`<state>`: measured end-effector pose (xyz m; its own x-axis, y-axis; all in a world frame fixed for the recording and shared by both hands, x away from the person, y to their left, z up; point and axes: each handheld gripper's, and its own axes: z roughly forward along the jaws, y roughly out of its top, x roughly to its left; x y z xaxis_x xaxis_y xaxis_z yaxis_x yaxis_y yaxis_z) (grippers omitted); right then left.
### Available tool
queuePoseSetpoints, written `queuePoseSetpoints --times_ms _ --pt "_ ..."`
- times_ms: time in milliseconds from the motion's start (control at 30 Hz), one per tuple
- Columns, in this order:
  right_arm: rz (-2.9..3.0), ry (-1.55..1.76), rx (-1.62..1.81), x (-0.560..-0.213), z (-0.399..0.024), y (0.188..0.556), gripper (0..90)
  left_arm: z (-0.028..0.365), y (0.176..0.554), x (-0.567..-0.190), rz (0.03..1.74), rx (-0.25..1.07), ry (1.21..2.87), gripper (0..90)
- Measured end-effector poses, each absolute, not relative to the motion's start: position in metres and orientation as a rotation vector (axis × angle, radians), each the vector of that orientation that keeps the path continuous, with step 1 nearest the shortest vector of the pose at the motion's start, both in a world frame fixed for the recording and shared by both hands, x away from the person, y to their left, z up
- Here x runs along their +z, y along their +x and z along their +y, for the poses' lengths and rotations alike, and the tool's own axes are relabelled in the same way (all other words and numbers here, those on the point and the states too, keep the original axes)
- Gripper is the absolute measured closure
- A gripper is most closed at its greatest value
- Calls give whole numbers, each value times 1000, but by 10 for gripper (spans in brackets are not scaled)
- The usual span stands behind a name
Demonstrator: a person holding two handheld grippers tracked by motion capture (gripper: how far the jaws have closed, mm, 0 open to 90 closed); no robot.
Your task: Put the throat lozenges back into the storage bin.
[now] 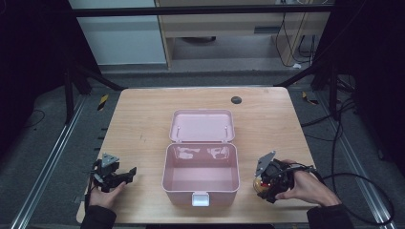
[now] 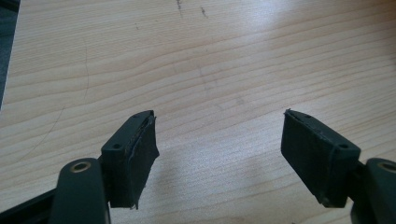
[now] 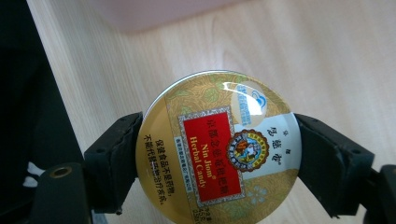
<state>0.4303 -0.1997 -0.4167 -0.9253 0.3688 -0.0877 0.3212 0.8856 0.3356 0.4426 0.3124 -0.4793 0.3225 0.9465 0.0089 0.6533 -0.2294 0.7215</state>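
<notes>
Right tool (image 3: 219, 154) clamps candy tin (image 3: 219, 149), label legible close up.

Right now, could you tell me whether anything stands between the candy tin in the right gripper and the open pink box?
Nothing visible does. The right gripper holds the candy tin just right of the pink box, whose lid is swung back. Only bare table and the box's right wall lie between.
</notes>
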Motion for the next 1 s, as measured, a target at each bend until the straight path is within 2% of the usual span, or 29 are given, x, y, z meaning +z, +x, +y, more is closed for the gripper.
queuePoseSetpoints --times_ms 467,1000 --pt "2818 519 604 -363 -198 433 208 312 443 -480 1403 606 1980 261" --pt "2818 446 580 -324 -172 441 208 312 443 -480 1404 605 1982 260"
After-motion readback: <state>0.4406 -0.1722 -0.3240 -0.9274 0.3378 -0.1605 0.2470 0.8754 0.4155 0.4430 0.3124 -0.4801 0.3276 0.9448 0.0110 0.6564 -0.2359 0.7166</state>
